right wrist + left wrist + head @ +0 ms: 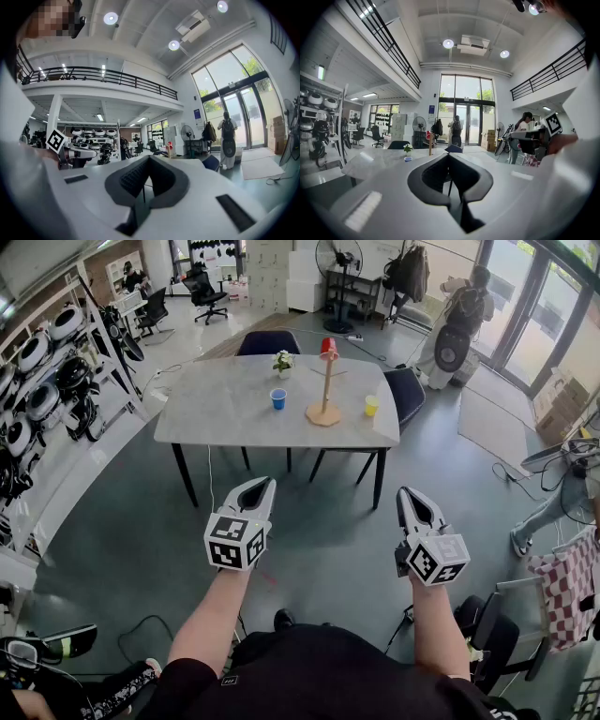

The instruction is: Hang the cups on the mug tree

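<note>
Two grippers are held out side by side over a grey floor, as seen from above. The left gripper [262, 486] is placed at seven o'clock in the head view and the right gripper [407, 495] at five o'clock, each carried on a bare forearm. In each gripper's own view the jaws are seen pressed together at the tips, and nothing is held between them.

A grey table [216, 413] is set at twelve o'clock from both grippers, well apart from them, with open floor between. A wooden mug tree [324, 390] is stood on the table, right of its middle. A red cup [328, 348] is seen at the top of the tree. A blue cup [278, 398] is stood on the tabletop at nine o'clock from the tree's base, near it but apart. A yellow cup [371, 405] is stood at three o'clock from the base, close to the table's right edge. A small potted plant [282, 363] is placed at eleven o'clock from the tree.

Dark chairs [267, 341] are tucked at the far side of the table. A person [464, 310] is seen standing by glass doors at two o'clock in the head view.
</note>
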The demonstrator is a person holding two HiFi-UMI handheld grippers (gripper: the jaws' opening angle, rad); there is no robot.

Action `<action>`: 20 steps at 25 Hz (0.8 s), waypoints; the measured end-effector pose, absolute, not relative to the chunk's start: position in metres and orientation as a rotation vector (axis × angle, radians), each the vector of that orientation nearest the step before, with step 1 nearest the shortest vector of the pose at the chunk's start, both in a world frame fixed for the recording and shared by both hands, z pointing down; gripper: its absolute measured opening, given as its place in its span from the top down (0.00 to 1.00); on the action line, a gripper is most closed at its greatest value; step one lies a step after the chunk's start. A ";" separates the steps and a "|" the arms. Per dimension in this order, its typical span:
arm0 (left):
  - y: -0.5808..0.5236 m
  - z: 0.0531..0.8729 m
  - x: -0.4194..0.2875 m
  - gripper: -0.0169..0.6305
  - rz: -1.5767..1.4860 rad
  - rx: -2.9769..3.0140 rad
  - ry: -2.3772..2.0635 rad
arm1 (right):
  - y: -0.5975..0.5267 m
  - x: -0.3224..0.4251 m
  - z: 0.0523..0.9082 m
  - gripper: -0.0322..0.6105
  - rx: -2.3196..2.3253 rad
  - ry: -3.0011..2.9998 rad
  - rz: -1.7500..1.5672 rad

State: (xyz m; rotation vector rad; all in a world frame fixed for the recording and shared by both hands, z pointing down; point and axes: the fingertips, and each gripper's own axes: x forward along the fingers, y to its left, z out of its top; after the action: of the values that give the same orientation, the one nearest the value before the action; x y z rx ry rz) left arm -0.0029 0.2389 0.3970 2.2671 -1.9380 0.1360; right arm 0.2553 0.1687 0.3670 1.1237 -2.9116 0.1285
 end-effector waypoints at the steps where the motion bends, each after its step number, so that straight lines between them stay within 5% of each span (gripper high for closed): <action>1: 0.240 0.397 -0.004 0.95 0.137 2.267 -1.936 | 0.170 0.254 0.367 0.94 1.127 -2.910 0.132; 20: 0.258 0.399 -0.037 0.95 0.148 2.343 -1.838 | 0.193 0.197 0.381 0.94 1.156 -2.911 0.220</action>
State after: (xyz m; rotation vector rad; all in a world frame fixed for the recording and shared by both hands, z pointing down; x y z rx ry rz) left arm -0.0369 0.2576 0.3994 2.3425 -1.8381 0.1484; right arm 0.1973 0.1934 0.3807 1.1565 -2.9113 0.2198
